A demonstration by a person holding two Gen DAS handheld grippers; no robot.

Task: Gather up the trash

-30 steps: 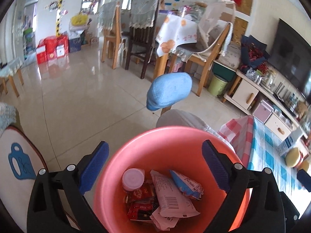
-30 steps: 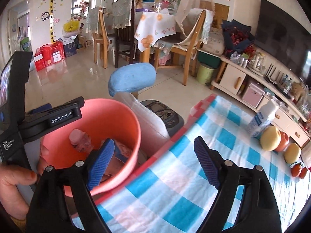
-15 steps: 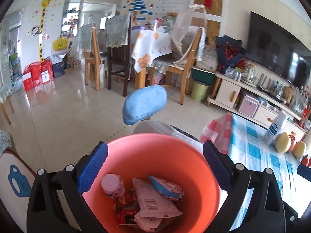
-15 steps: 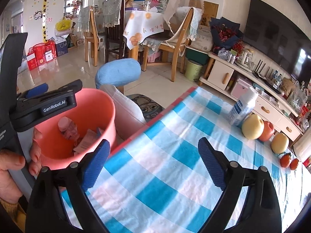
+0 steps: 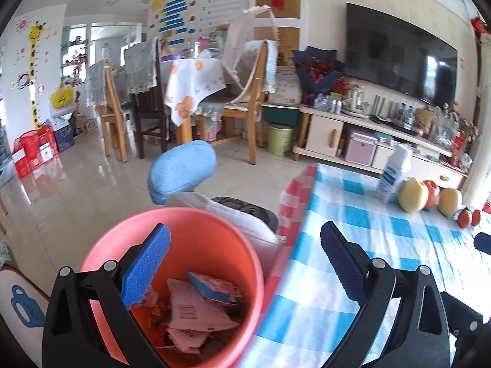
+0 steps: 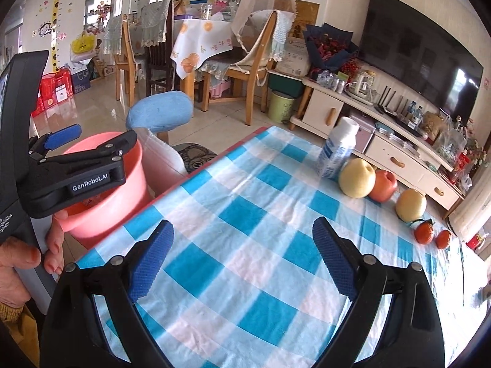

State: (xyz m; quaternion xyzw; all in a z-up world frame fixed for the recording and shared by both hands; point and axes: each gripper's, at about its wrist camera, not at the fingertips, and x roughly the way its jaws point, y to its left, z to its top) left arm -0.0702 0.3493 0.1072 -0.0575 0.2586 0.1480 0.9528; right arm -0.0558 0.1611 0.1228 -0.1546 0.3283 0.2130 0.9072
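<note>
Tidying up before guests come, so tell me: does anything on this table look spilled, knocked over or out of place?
Nothing looks spilled or toppled. The white bottle stands upright on the blue checked tablecloth beside the fruit. The wrappers are all inside the pink bin off the table's edge.

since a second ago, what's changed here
Both views have swung right, from the pink bin towards the checked tablecloth. The right gripper has just opened wider, nothing between its jaws. The trash stays in the bin; bottle and fruit unmoved.
</note>
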